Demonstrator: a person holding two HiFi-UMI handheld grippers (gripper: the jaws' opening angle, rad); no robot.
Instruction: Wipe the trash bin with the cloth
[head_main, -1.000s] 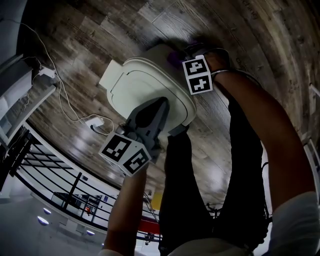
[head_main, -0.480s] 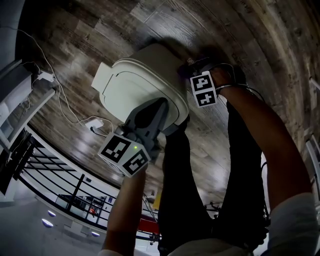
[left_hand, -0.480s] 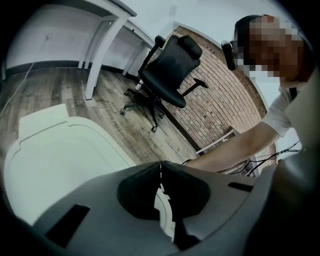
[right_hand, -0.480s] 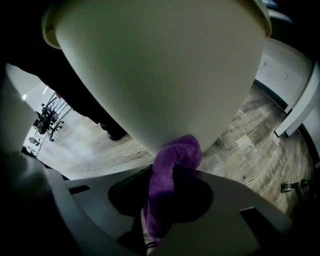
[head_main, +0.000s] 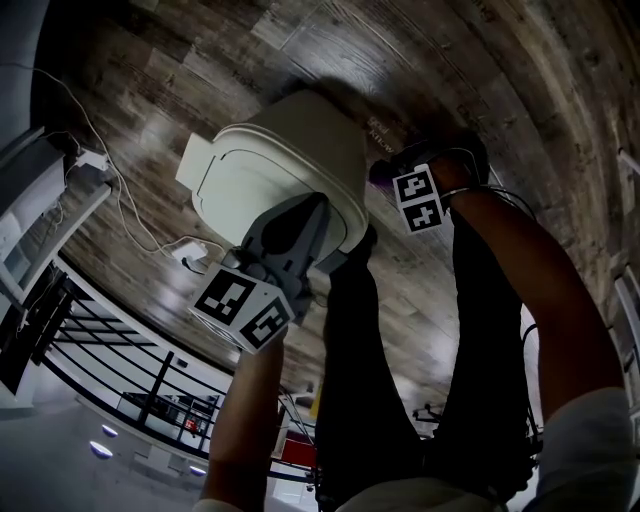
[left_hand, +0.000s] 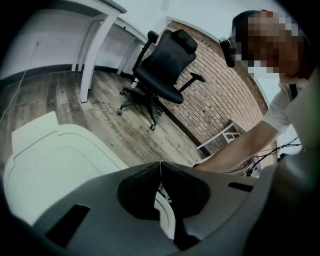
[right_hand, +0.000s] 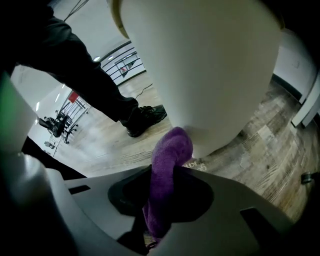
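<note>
Right gripper (right_hand: 167, 172) is clamped on the purple cloth (right_hand: 169, 150), whose tip touches the cream trash bin (right_hand: 210, 75) low on its side wall. Left gripper (left_hand: 160, 167) has its jaws pressed together, empty, above the bin's lid (left_hand: 55, 165). Beyond, a black office chair (left_hand: 162, 67) stands on the wood floor (left_hand: 45, 100).

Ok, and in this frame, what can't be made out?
Cloth: in the head view, the right hand-held gripper hides nearly all of it.
Trash bin top: cut off by the upper edge of the right gripper view.
Floor print beside the bin: too small to read.
Whether the shut left hand-held gripper touches the lid: its own body blocks the left gripper view.
</note>
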